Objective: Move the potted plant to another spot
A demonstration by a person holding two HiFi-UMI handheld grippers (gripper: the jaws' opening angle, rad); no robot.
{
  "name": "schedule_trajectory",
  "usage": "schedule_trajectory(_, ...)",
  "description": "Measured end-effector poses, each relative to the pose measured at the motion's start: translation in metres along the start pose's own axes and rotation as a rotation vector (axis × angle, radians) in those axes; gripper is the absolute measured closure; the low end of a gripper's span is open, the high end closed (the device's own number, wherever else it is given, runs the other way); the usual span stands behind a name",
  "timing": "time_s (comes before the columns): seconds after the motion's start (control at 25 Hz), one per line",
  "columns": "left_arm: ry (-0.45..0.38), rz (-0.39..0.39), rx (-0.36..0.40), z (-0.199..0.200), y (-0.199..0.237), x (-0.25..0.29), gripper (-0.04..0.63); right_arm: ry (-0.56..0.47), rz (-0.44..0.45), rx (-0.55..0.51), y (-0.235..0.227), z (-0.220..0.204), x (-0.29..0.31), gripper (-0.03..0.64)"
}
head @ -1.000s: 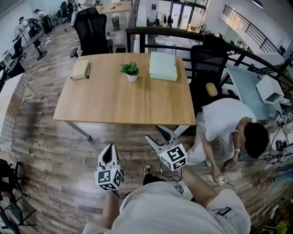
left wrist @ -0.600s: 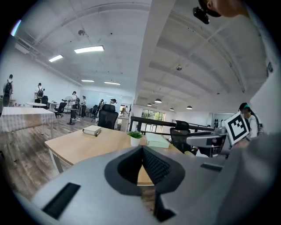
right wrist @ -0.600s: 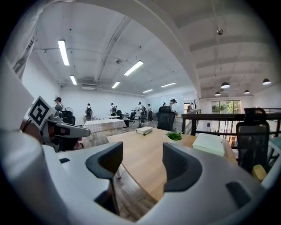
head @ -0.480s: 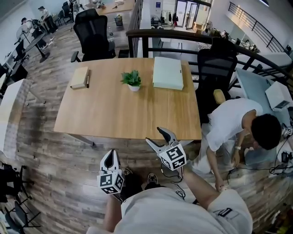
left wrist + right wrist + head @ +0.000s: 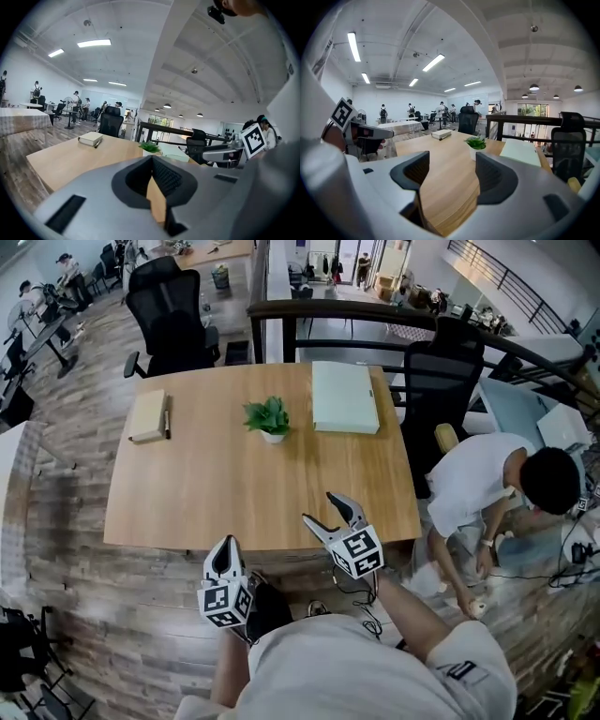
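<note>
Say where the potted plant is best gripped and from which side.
Grip the white pot, below the leaves, which spread wider and would give. It stands upright and alone, so come in level from the table's near edge, jaws either side.

Green plant [image 5: 267,414], white pot [image 5: 273,437]

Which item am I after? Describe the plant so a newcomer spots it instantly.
Find the large wooden table by the black railing. Along its far side lie a tan book at left and a flat pale green box at right, with the potted plant between them. It alone is leafy: green foliage in a small white pot.
</note>
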State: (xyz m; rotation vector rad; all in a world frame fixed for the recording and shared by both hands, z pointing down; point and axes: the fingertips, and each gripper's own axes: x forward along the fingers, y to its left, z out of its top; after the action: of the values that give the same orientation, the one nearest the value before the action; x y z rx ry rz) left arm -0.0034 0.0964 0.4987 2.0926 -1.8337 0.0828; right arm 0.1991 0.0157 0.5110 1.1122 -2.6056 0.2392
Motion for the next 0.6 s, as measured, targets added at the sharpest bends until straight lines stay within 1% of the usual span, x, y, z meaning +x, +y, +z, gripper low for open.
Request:
schedule_trajectory(0.32, 0.059, -0.117, 0.02, 0.027, 0.057, 0.073, 0.583, 0.063, -0.118, 0.056, -0.02, 0.011, 0.064, 0.291)
schedule_trajectory(0.48, 0.098, -0.177, 0.033, 0.028, 0.075, 0.099, 0.583, 0.094, -0.165, 0.081, -0.024, 0.009, 0.084, 0.287)
schedule_trajectory(0.6, 0.125, -0.195, 0.042, 0.026, 0.086, 0.118, 0.583, 0.109, -0.182, 0.094, -0.029, 0.003, 0.102, 0.282)
